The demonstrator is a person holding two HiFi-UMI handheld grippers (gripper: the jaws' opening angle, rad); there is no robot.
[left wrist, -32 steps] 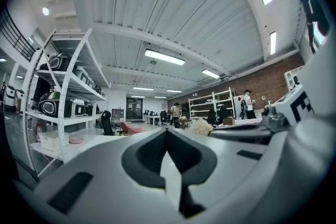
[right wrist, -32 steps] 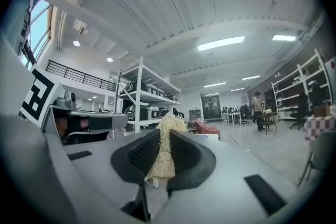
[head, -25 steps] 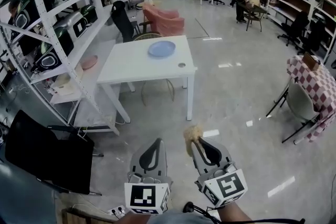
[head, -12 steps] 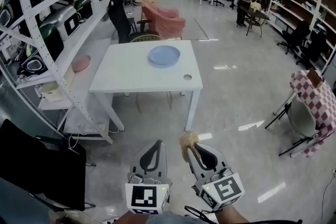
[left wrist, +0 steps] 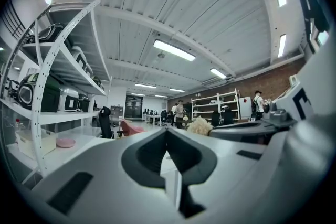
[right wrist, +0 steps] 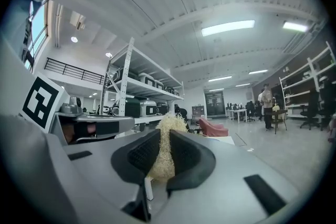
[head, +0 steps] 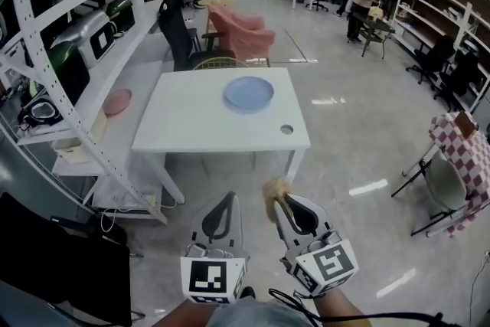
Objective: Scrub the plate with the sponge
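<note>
A pale blue plate lies on the far right part of a white table ahead of me. My right gripper is shut on a straw-coloured fibrous sponge, well short of the table; in the right gripper view the sponge is pinched between the dark pads. My left gripper hangs beside it on the left, shut with nothing in it. In the left gripper view its jaws meet, and the sponge shows to the right.
A small round thing sits near the table's right front corner. White shelving with appliances runs along the left. A black office chair and a pink armchair stand behind the table. A checkered folding chair stands right. People stand far back.
The table and plate have come nearer and shifted right in the head view as I walk toward them. Both grippers keep their pose, the right one still holding the sponge.
</note>
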